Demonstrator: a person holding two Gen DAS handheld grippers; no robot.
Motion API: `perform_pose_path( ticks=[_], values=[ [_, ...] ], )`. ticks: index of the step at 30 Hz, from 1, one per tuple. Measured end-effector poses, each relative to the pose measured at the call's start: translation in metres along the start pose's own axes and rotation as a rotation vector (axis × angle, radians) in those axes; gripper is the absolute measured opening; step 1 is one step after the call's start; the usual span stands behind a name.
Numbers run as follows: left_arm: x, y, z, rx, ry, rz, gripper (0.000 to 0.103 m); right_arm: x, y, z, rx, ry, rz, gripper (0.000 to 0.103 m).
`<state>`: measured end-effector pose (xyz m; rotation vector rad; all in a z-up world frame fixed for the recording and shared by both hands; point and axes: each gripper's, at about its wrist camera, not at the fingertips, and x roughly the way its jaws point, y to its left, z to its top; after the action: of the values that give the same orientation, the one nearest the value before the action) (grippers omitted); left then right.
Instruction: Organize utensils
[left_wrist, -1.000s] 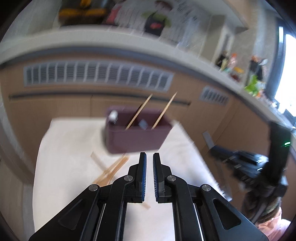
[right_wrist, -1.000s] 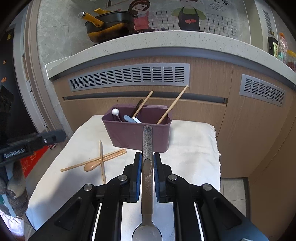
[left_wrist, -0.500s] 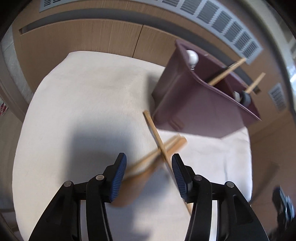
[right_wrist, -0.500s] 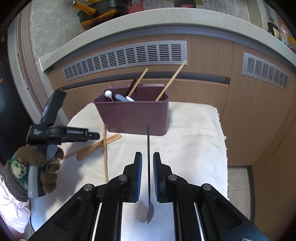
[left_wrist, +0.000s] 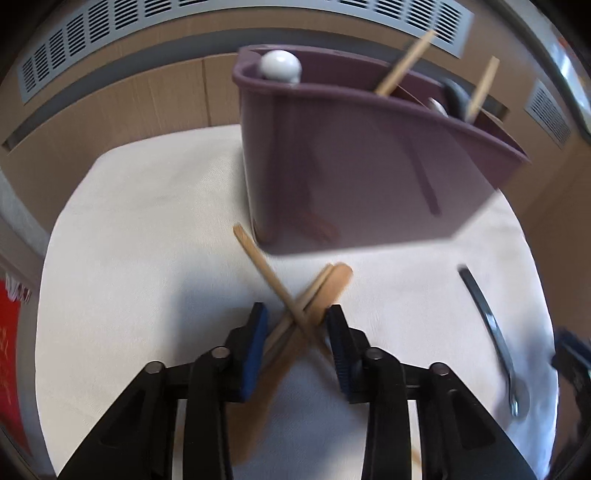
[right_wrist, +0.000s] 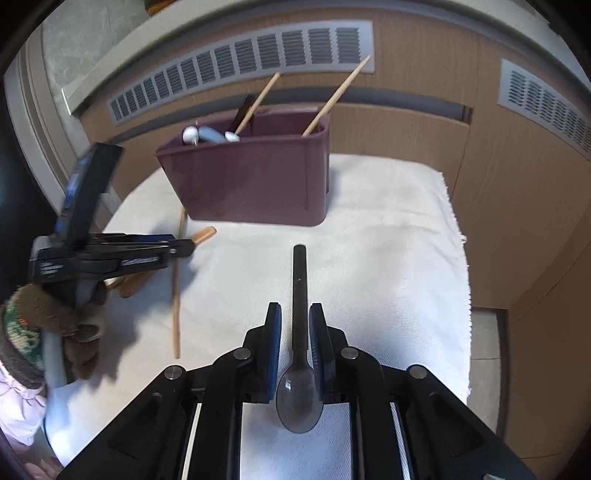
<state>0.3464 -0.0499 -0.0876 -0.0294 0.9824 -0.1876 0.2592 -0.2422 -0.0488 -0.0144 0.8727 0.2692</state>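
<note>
A purple utensil bin (left_wrist: 354, 162) (right_wrist: 255, 177) stands on a white cloth (left_wrist: 147, 229) (right_wrist: 388, 240) and holds chopsticks and several spoons. In front of it lie a crossed wooden chopstick (left_wrist: 269, 273) (right_wrist: 176, 291) and a wooden spoon (left_wrist: 328, 288) (right_wrist: 205, 233). My left gripper (left_wrist: 297, 321) is open, its jaws straddling the crossing point just above the cloth. A dark metal spoon (right_wrist: 300, 295) (left_wrist: 491, 332) lies flat on the cloth between the jaws of my right gripper (right_wrist: 295, 314), which are open slightly and clear of its handle.
Wooden cabinet fronts with grey vent grilles (right_wrist: 240, 70) stand behind the cloth. The cloth's right edge (right_wrist: 461, 258) drops to the floor. The gloved hand (right_wrist: 55, 332) holding the left gripper shows at the left of the right wrist view.
My left gripper has come down and forward over the crossed wooden utensils. My right gripper has lowered the metal spoon flat onto the cloth and opened around it.
</note>
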Motion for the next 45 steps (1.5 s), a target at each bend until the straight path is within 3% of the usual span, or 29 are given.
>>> perform_pose_path(
  ticks=[7,10,12,13,14,19,27,28,31,34,40,45],
  values=[
    [-0.024,-0.002,-0.040,0.112,0.050,-0.072,0.031,0.063,0.008,0.016,-0.042,0.126,-0.057,0.025],
    [-0.030,0.000,-0.045,0.102,0.075,-0.093,0.032,0.074,0.012,0.022,-0.042,0.141,-0.062,0.034],
    [-0.030,0.008,-0.044,0.063,0.093,-0.115,0.032,0.076,0.022,0.024,-0.091,0.150,-0.084,0.029],
    [-0.029,0.013,-0.041,0.028,0.106,-0.135,0.033,0.075,0.026,0.023,-0.114,0.151,-0.076,0.016],
    [-0.028,0.016,-0.038,-0.008,0.119,-0.154,0.033,0.075,0.029,0.022,-0.124,0.155,-0.064,0.011],
    [-0.023,0.029,-0.023,-0.166,0.182,-0.218,0.047,0.064,0.036,0.011,-0.146,0.142,-0.075,0.011],
    [-0.003,0.004,0.014,-0.101,0.203,-0.103,0.047,0.045,0.026,-0.003,-0.110,0.094,-0.055,0.011],
    [-0.001,0.001,0.017,-0.084,0.198,-0.087,0.036,0.041,0.024,-0.005,-0.105,0.081,-0.058,0.011],
    [0.001,-0.011,0.017,-0.012,0.161,-0.030,0.017,0.030,0.017,-0.007,-0.088,0.052,-0.044,0.011],
    [-0.010,-0.016,0.007,-0.001,0.112,-0.083,0.005,0.017,0.013,-0.009,-0.062,0.009,-0.027,0.011],
    [-0.091,-0.028,-0.036,0.048,-0.174,-0.126,0.005,-0.019,0.003,-0.006,-0.013,-0.099,-0.011,0.011],
    [-0.138,-0.030,-0.061,0.045,-0.303,-0.145,0.005,-0.056,0.007,-0.006,0.019,-0.183,0.021,0.011]
  ],
)
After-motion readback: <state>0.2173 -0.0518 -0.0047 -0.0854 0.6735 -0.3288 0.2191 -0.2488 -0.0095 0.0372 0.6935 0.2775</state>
